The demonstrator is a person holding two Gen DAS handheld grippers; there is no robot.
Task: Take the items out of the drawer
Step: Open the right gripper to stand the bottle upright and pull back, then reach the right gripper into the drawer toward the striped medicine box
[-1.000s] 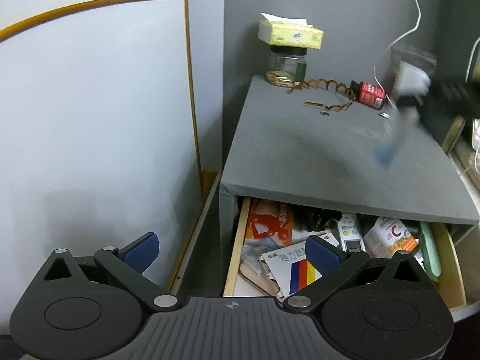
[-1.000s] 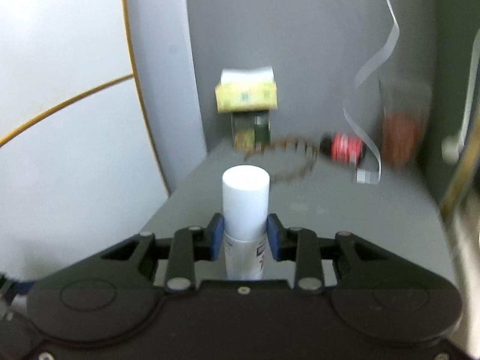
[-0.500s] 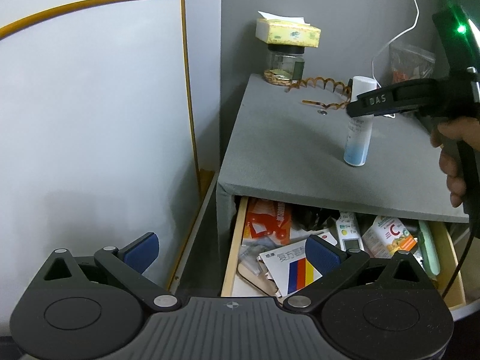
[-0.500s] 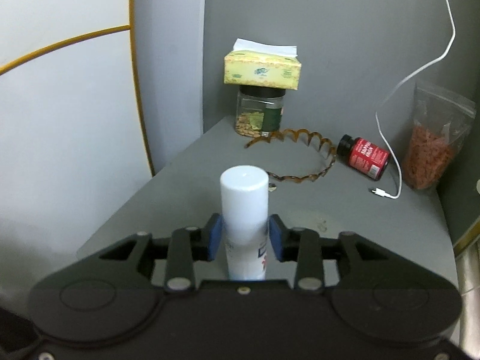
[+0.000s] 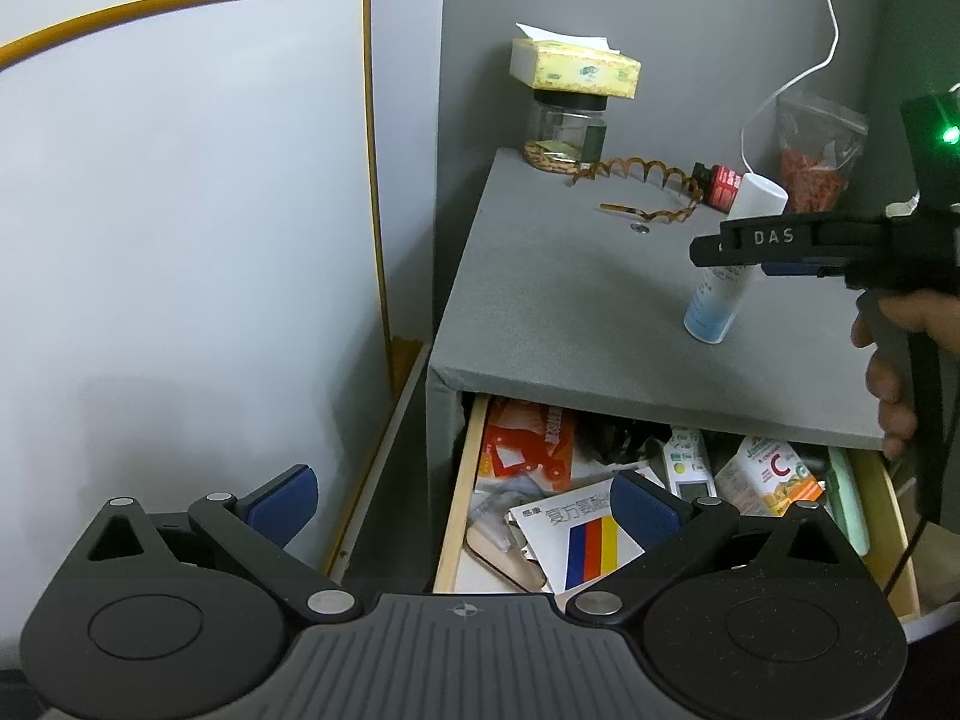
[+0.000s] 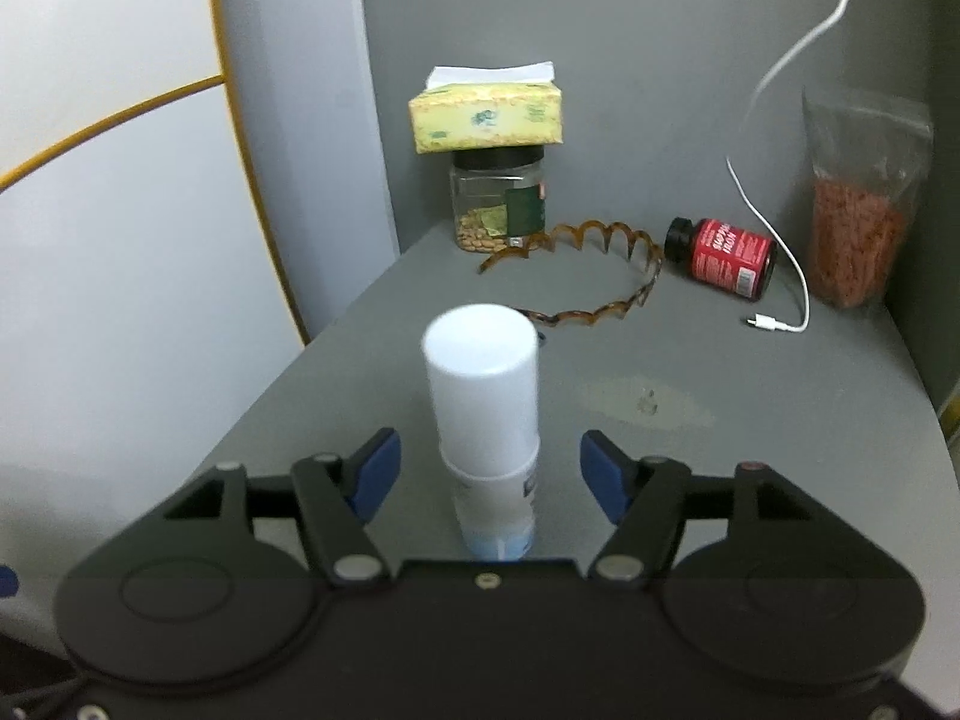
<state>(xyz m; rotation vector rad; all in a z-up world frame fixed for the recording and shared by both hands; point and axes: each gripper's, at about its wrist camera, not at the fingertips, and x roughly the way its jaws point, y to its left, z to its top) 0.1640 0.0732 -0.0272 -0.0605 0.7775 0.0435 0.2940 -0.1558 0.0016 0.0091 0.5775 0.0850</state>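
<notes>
Two grippers, both spread, neither holding anything. Right gripper (image 6: 489, 468), marked "DAS", straddles the white bottle (image 6: 486, 414), which stands upright on the grey cabinet top (image 5: 570, 300), clear of both pads. Left gripper (image 5: 462, 498) hovers over the open drawer (image 5: 459, 480); orange "C" box (image 5: 774, 480) inside.

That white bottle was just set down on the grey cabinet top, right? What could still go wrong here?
The white bottle is tall and narrow, and it stands between the open right gripper's fingers. Pulling back crookedly could clip it and tip it over. If it fell, it might roll toward the wavy brown headband or off the cabinet top into the open drawer.
</notes>
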